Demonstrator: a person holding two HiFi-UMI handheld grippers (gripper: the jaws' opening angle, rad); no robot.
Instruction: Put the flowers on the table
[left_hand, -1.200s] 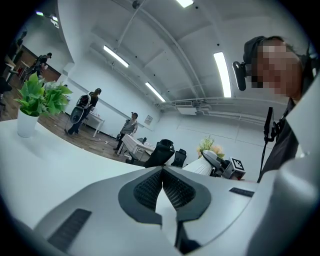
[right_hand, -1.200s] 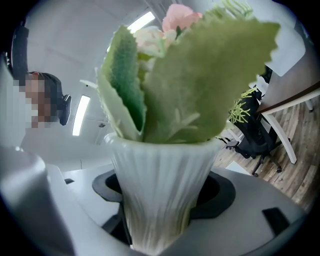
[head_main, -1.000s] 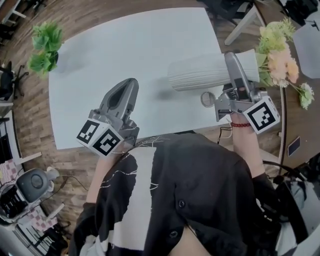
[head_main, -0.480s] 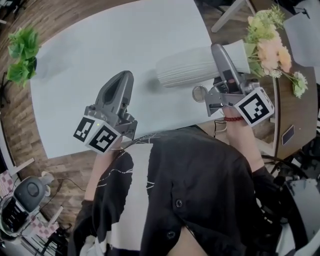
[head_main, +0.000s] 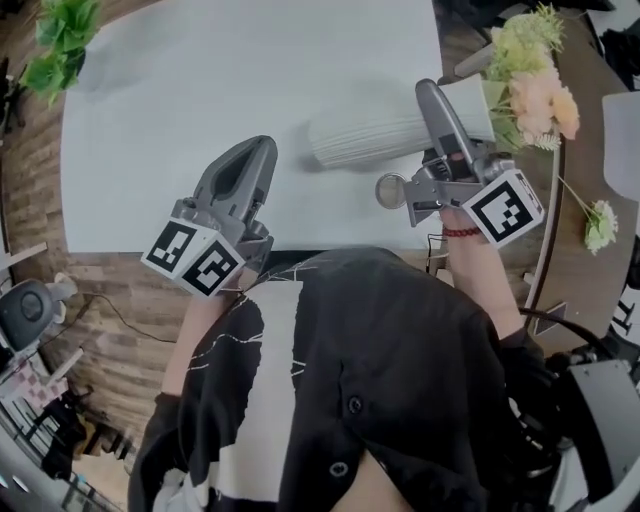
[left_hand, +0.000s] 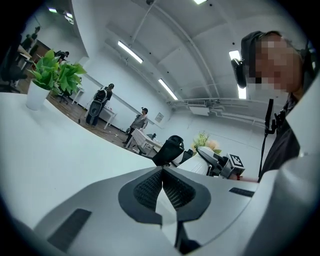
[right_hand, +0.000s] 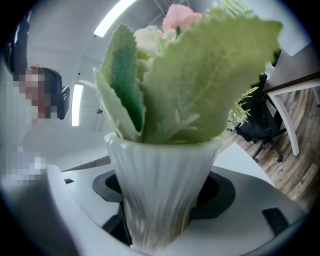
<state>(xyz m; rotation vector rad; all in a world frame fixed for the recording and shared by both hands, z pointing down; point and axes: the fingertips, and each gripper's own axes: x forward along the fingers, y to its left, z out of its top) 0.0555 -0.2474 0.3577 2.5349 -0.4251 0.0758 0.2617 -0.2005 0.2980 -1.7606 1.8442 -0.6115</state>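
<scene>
Head view: right gripper (head_main: 432, 108) clamps a ribbed white vase (head_main: 375, 140) of flowers (head_main: 530, 85) over the right part of the white table (head_main: 200, 80), blooms past its edge; left gripper (head_main: 255, 165) hovers beside it. Left gripper view: jaws pressed together, nothing between. Right gripper view: jaws grip the vase's sides; leaves (right_hand: 200, 75) rise above its rim.

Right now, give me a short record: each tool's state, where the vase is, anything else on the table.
left tool: shut, empty
right tool: shut on ribbed vase
flowers: in the vase, beyond the table's right edge in the head view
vase position: tilted over table, contact unclear
also: green plant at far left corner
</scene>
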